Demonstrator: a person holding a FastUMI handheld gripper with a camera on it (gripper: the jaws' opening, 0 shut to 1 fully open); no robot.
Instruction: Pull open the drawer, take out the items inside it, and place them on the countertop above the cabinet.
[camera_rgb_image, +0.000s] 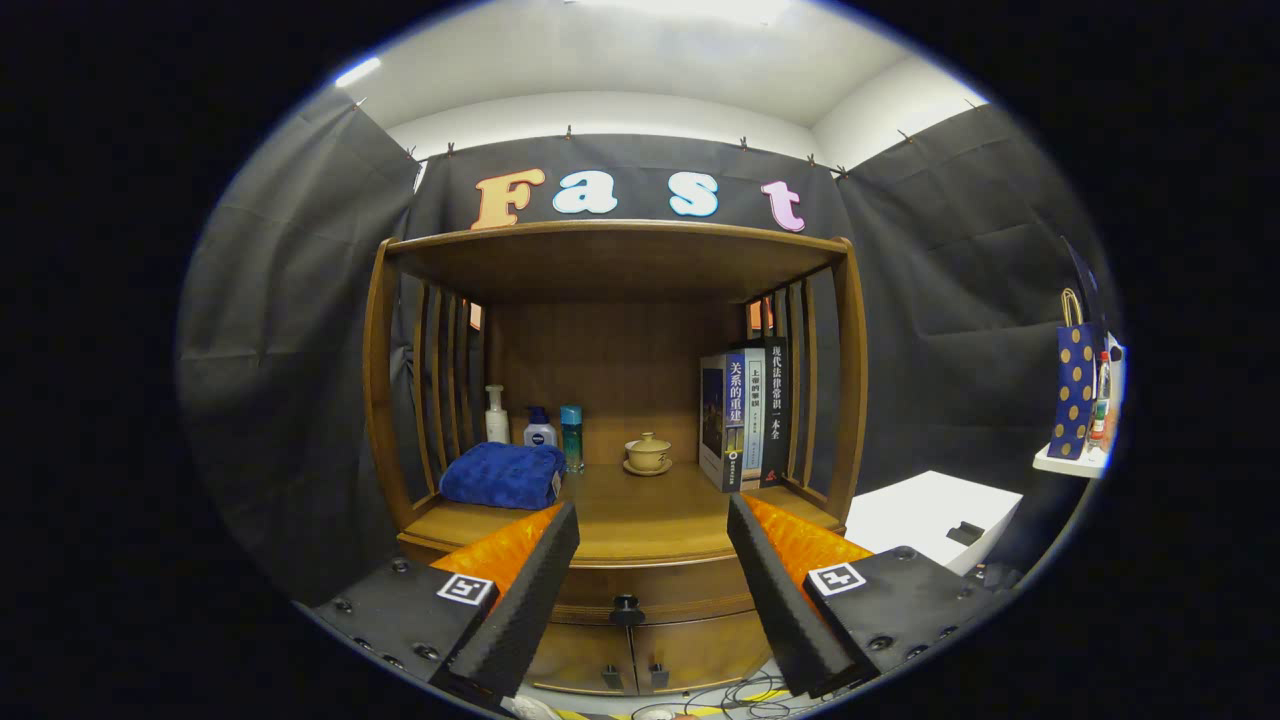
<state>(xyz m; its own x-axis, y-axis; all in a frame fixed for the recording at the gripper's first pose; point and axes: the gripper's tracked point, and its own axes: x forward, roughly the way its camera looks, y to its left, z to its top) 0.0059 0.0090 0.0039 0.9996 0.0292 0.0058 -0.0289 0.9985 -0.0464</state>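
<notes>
Gripper (652, 520) spread before shut drawer (640, 588); books' (745, 412) spines perhaps Chinese.

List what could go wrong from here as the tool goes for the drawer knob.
1. The tool is open, its fingers wide apart, while the drawer knob is small and dark; the fingers could close beside it or slip off.
2. The countertop already carries a blue towel, bottles, a lidded cup and books, so an item placed carelessly may knock one over.
</notes>
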